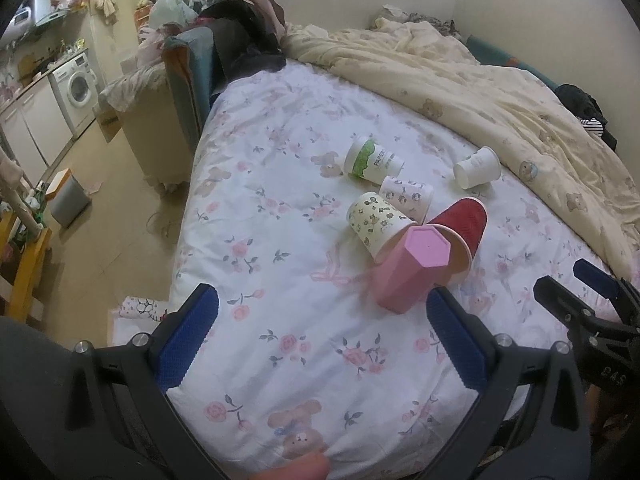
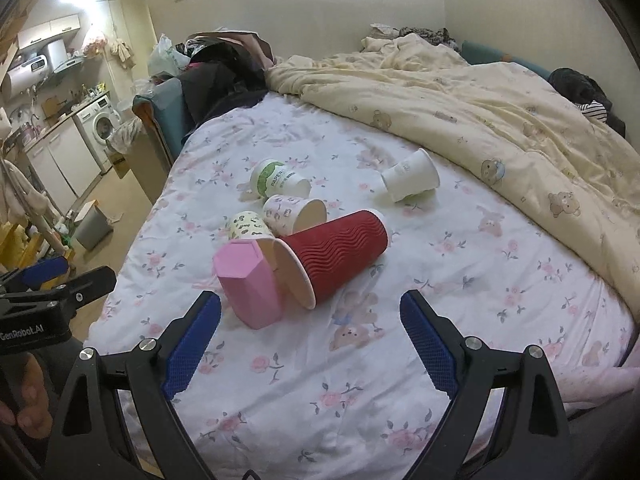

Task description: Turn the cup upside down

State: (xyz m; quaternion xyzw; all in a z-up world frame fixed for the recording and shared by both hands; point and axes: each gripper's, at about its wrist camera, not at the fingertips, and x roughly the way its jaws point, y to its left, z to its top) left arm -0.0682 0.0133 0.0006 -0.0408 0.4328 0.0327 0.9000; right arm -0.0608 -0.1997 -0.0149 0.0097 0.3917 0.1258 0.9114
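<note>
Several cups lie on their sides on the floral bed sheet (image 1: 280, 340). A pink faceted cup (image 1: 408, 270) (image 2: 250, 284) lies nearest, base towards me. A red ribbed cup (image 1: 462, 226) (image 2: 340, 256) lies beside it, touching. Behind are a bear-print cup (image 1: 378, 222) (image 2: 248, 226), a pink-print cup (image 1: 408, 196) (image 2: 290, 210), a green-and-white cup (image 1: 372, 160) (image 2: 276, 180) and a white cup (image 1: 476, 168) (image 2: 410, 176). My left gripper (image 1: 322, 312) is open and empty, short of the pink cup. My right gripper (image 2: 310, 318) is open and empty, just before the pink and red cups.
A cream bear-print duvet (image 1: 500, 92) is bunched across the back right of the bed. Dark clothes and bags (image 1: 244, 32) pile at the bed's far left corner. Left of the bed are floor, a grey bin (image 1: 68, 200) and a washing machine (image 1: 78, 88).
</note>
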